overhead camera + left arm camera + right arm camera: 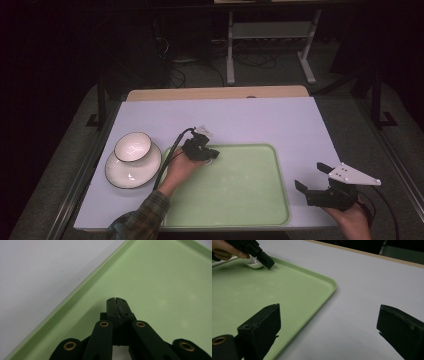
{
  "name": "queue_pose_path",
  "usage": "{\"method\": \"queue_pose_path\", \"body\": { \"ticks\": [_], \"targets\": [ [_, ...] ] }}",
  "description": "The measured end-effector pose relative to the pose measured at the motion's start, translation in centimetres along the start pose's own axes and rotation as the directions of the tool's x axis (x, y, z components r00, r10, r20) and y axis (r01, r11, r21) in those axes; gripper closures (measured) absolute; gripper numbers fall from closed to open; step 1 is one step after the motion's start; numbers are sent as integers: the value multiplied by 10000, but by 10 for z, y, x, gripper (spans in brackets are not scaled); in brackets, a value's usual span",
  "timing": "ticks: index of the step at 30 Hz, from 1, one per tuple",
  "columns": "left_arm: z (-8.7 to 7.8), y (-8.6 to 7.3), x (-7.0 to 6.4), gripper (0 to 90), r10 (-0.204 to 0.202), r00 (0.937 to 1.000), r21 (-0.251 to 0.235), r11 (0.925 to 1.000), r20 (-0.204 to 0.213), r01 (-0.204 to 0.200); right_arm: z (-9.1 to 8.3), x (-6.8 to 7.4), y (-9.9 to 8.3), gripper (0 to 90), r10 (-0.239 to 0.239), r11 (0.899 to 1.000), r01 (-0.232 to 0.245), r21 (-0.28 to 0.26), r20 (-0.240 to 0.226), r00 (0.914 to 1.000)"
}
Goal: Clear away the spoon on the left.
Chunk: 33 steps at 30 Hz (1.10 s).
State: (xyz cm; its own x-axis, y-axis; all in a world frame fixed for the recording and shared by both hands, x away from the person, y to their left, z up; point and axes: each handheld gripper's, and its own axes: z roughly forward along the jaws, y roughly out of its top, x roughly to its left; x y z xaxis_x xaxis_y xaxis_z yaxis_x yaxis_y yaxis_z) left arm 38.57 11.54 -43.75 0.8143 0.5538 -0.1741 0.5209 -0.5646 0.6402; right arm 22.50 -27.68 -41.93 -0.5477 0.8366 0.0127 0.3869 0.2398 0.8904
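**Shut jaws beside a spoon**

My right gripper hangs nearest me, off the right side of the tray, jaws wide apart and empty. Farther in, my left gripper sits low over the tray's far left corner, jaws pressed together with nothing between them. A white spoon lies just under it. Beyond, to the left, a bowl stands on a plate.

Risk, as I judge it: closed tips can only shove the spoon, skidding it against the rim.
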Motion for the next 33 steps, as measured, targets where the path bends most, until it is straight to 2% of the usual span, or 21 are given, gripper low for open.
{"method": "queue_pose_path", "body": {
  "ticks": [10, 15, 28, 33],
  "targets": [
    [-13, -18, -6, 899, 159, 9999, 75, 9998, 10, -159, 0, 0, 0, 44, 19, 10000, -19, -12, 0, 10000],
    [-22, -29, -4, 899, -109, 9997, -14, 9999, 221, 109, -1, 0, 0, 44, 23, 10000, -23, -14, 3, 10000],
    [-49, -53, 1, 899, -419, 9991, 1, 9991, 11, 419, -2, 0, 0, 44, 22, 10000, -21, -54, 10, 10000],
    [-55, -62, 2, 899, -365, 9993, 206, 9991, -121, 367, -2, 0, 0, 44, 24, 10000, -23, -45, 19, 10000]
  ]
}}
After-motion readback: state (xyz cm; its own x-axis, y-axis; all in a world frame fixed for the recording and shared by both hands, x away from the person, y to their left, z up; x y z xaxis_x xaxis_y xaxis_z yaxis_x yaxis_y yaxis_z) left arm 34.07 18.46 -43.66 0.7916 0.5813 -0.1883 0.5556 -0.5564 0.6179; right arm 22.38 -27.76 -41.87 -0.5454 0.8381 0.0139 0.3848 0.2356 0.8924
